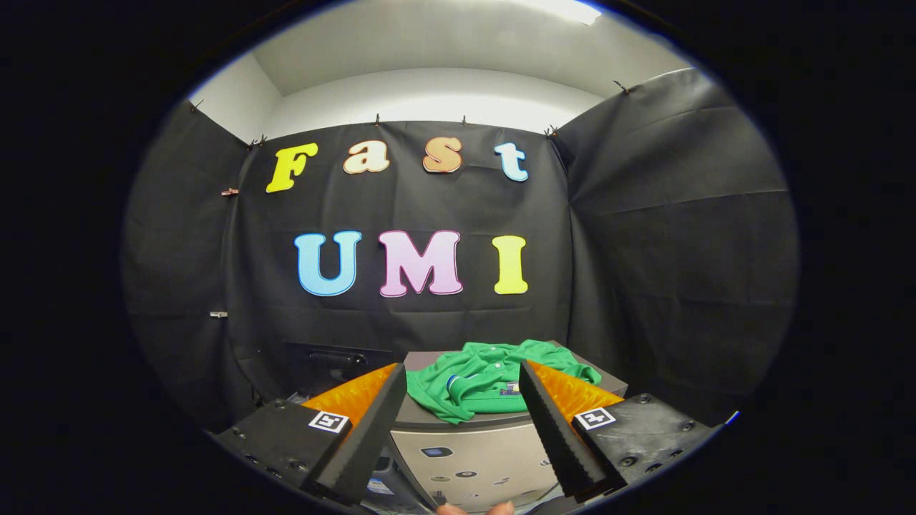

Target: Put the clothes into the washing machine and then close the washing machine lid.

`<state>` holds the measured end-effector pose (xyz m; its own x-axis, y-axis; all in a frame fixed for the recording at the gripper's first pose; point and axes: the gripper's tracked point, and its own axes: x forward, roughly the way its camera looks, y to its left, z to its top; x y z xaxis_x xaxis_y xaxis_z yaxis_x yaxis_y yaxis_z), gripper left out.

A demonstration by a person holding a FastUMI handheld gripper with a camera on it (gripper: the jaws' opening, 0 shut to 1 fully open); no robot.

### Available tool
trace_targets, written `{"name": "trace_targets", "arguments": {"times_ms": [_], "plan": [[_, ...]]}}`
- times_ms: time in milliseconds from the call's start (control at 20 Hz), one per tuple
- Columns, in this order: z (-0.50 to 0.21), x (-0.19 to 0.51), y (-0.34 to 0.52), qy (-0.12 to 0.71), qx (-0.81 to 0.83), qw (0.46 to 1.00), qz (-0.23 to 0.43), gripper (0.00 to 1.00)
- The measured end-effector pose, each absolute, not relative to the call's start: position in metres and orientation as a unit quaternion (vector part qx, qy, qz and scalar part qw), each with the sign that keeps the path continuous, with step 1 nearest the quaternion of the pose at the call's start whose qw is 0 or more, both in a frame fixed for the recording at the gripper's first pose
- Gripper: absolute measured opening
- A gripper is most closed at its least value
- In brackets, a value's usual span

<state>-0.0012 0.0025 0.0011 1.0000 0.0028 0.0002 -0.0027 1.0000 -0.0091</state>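
The claw (461,375) is spread apart, gripping nothing. Beyond its fingers, a crumpled green shirt (486,379) lies on the grey washing machine (472,447), whose lid is down.

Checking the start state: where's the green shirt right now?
In the gripper view, the green shirt lies crumpled on top of the washing machine, just beyond and between the fingers of the open gripper, untouched by either.

Claw-mounted, seemingly near washing machine (469,443)
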Motion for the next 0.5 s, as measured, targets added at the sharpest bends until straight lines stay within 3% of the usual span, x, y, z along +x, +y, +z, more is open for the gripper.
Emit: {"name": "trace_targets", "arguments": {"times_ms": [500], "plan": [[-0.0005, 0.0006, -0.0025, 0.004, -0.004, 1.000, -0.003, 0.99]]}}
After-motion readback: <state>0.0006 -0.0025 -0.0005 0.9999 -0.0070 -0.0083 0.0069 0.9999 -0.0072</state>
